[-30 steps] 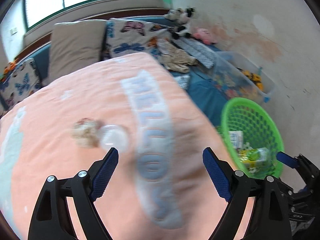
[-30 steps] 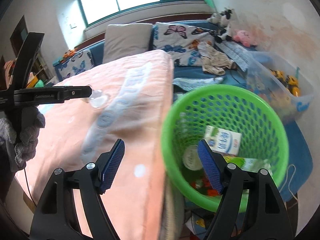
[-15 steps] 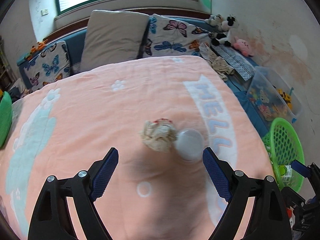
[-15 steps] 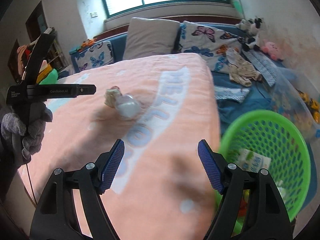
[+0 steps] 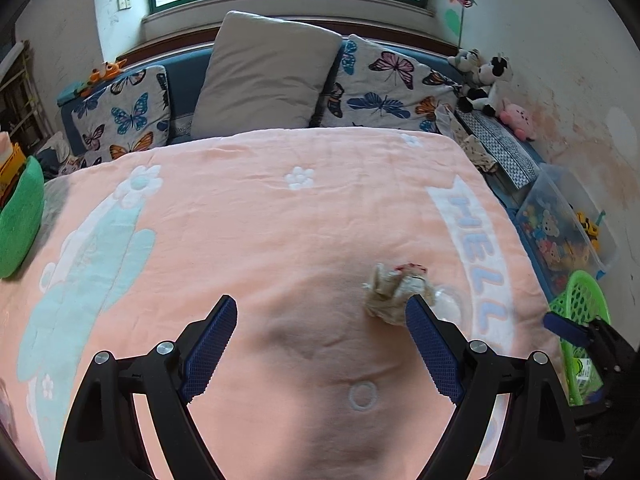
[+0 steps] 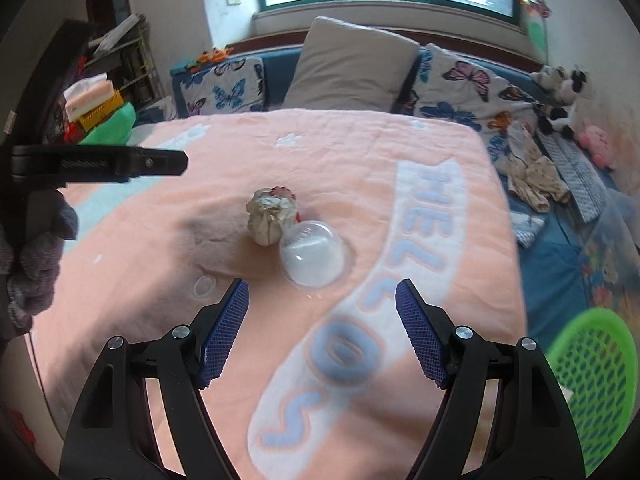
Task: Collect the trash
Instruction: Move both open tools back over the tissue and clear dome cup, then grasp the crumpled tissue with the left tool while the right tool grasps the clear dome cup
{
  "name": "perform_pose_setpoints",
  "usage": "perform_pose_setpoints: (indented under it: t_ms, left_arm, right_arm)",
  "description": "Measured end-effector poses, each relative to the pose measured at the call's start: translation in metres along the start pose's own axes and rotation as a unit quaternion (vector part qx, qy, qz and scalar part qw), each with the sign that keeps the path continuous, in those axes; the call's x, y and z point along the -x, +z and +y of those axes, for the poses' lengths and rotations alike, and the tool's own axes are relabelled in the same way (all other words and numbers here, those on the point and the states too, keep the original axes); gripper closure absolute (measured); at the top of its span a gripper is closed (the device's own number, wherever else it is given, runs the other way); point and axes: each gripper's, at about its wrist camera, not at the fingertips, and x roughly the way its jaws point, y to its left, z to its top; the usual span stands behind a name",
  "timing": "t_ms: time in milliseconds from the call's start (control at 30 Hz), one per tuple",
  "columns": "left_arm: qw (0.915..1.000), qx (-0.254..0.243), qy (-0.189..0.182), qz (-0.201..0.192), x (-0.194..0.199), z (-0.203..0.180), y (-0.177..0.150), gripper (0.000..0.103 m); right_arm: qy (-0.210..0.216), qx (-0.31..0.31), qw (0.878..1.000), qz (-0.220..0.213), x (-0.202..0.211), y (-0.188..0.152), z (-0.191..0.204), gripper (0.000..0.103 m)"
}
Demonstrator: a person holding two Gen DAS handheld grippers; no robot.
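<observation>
A crumpled paper wad [image 6: 271,216] and a clear plastic cup [image 6: 313,254] lie touching each other on the pink blanket [image 6: 360,152]. In the left wrist view the wad [image 5: 394,292] sits just beyond my right finger, with the cup [image 5: 448,300] behind it. My left gripper [image 5: 320,344] is open and empty above the blanket. My right gripper [image 6: 322,328] is open and empty, just short of the cup. A green mesh basket [image 6: 596,380] with trash inside [image 5: 580,320] stands beside the bed at the right.
Pillows [image 5: 268,76] and butterfly cushions [image 5: 384,88] line the bed's head. A clear toy bin [image 5: 560,228], clothes [image 6: 532,176] and plush toys [image 5: 484,80] lie along the right wall. A green cushion [image 5: 20,220] sits at the left edge.
Both grippers swung left from the green basket towards the middle of the bed. The wad and cup now lie ahead of the right gripper; both grippers stayed open.
</observation>
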Motion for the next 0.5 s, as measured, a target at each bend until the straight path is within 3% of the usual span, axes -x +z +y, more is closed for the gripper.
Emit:
perform_pose_setpoints:
  t_ms: [500]
  left_arm:
    - [0.9993, 0.025, -0.012, 0.026, -0.039, 0.02, 0.002, 0.02]
  right_arm:
    - [0.009, 0.002, 0.999, 0.033, -0.072, 0.013, 0.007, 0.033]
